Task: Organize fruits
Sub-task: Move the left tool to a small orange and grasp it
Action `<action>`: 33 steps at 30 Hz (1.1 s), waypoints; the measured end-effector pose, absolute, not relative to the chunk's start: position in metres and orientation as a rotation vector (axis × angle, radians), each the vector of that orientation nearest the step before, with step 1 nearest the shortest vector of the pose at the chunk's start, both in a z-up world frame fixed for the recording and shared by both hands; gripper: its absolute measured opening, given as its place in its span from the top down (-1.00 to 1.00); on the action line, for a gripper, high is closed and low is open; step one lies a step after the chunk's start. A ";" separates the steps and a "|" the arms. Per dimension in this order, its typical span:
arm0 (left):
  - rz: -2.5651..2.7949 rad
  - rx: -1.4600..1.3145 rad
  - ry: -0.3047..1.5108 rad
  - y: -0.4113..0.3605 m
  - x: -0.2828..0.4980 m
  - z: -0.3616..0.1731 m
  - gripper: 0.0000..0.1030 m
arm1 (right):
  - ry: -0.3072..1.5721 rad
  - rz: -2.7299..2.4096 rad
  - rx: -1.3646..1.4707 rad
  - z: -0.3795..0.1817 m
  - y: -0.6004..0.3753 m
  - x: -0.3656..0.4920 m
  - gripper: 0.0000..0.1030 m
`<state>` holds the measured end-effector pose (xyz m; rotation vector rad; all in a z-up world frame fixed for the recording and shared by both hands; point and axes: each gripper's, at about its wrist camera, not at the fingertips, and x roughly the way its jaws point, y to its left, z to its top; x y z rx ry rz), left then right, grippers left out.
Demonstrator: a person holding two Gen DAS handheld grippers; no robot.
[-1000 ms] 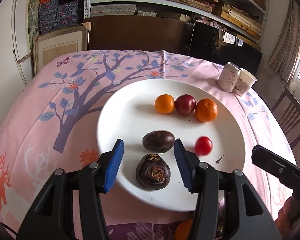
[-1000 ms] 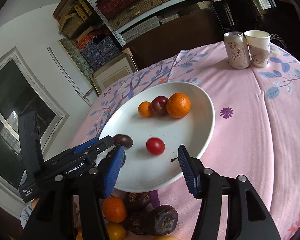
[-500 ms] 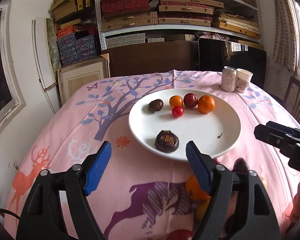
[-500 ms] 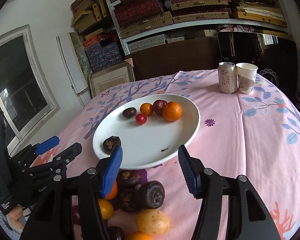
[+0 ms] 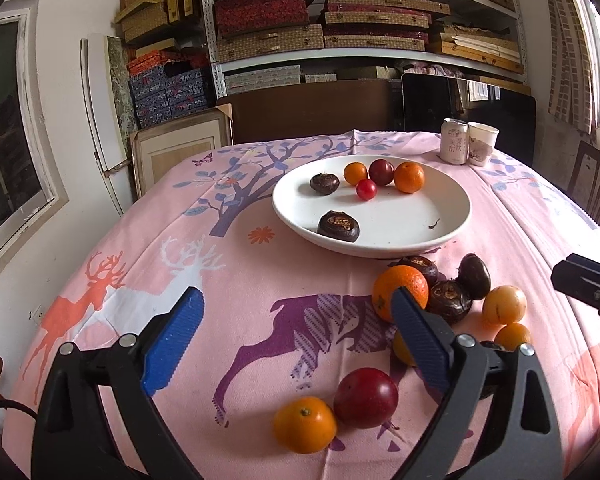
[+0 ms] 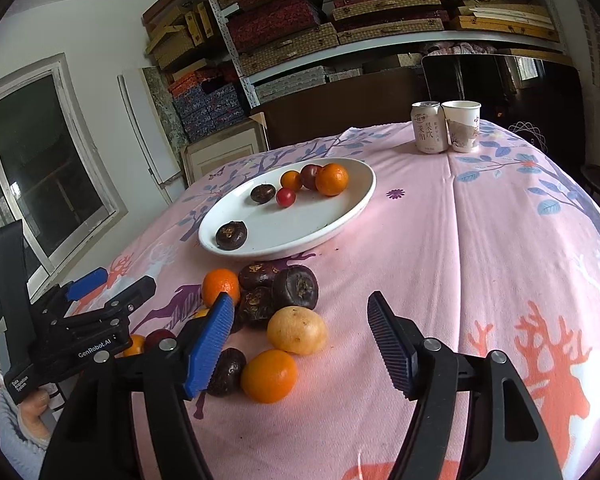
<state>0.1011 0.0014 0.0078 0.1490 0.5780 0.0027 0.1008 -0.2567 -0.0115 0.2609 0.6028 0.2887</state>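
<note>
My left hand-held gripper (image 5: 292, 320) tilts down over the pink printed cloth on the surface (image 5: 260, 280), its ribbed blue pads spreading wider with nothing between them. Ahead sits the smooth white plate (image 5: 380, 236) holding two rough dark chestnuts, two glossy oranges, a plum and a small tomato. My right hand-held gripper (image 6: 300, 320) is also opening, empty, angled down beside the loose pile of fruit (image 6: 296, 330).

Both wrist cameras look forward and downward over the pink tablecloth (image 5: 260, 280); both share the white plate (image 5: 452, 216), loose fruit pile (image 6: 288, 300) and shelves (image 6: 340, 36).
</note>
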 end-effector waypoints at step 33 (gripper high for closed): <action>-0.260 -0.003 0.938 0.026 0.098 -0.038 -0.87 | 0.654 0.291 0.294 -0.020 -0.260 0.107 -0.44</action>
